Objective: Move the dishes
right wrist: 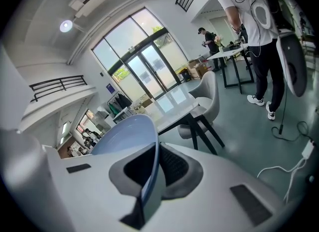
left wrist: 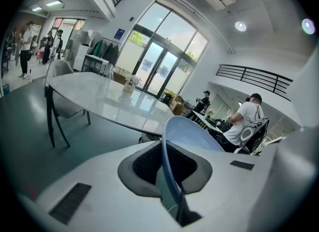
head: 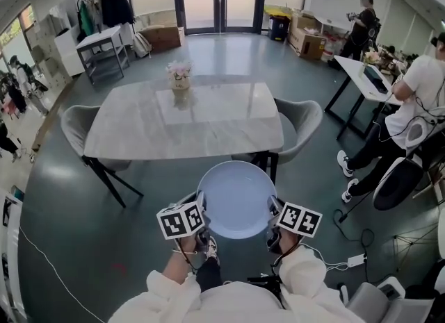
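A pale blue round plate (head: 237,199) is held level in the air just short of the near edge of the marble table (head: 139,130). My left gripper (head: 200,210) is shut on the plate's left rim (left wrist: 168,171), and my right gripper (head: 272,216) is shut on its right rim (right wrist: 149,171). In both gripper views the plate's thin edge runs between the dark pads. The plate (left wrist: 194,133) looks empty on top.
A small flower pot (head: 179,76) stands at the table's far middle. Grey chairs sit at the left end (head: 78,126) and right end (head: 300,126). People stand at a desk (head: 361,75) at the right. Cables and a power strip (head: 354,260) lie on the floor.
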Motion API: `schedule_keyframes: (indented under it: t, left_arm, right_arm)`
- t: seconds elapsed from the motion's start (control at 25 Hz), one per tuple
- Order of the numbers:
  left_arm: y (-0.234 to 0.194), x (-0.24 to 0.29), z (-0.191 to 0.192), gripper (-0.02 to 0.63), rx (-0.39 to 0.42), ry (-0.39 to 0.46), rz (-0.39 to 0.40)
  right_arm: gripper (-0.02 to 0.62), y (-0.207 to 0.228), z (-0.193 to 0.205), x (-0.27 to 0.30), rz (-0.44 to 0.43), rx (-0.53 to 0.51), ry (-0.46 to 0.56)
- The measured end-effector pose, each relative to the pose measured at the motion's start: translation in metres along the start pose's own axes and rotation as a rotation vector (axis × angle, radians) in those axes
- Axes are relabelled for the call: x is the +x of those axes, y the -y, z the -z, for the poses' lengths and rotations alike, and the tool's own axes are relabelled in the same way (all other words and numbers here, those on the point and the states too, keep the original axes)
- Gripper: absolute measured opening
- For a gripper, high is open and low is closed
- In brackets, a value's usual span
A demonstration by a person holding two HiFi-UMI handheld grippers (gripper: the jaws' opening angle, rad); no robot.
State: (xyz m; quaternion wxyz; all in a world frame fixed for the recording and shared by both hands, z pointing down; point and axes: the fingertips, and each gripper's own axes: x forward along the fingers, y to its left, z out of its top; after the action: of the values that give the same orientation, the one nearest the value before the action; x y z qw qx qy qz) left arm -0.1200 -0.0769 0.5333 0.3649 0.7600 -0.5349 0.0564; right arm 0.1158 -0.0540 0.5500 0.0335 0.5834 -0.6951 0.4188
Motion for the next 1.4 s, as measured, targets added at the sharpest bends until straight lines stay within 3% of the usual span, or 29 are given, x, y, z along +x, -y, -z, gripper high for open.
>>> schedule_keyframes:
  t: [0.4,0.96,1.2,1.4]
  left_arm:
    - [-0.002,0.055,-0.054,0.021,-0.012,-0.025,0.049]
    - [-0.018,0.147,-0.127,0.021,0.062,-0.057,0.139]
    - [-0.024,0.169,-0.153,0.021,0.087,-0.070,0.165]
    - [-0.035,0.181,-0.151,0.021,0.067,-0.092,0.178]
  right_arm:
    - [0.072,-0.011,-0.053,0.038,0.048,-0.002,0.011]
    - [0.072,-0.014,-0.110,0.111,0.113,0.055,0.099]
    - [0.072,-0.021,-0.122,0.132,0.126,0.090,0.118]
    - [0.072,-0.021,-0.117,0.144,0.153,0.083,0.092]
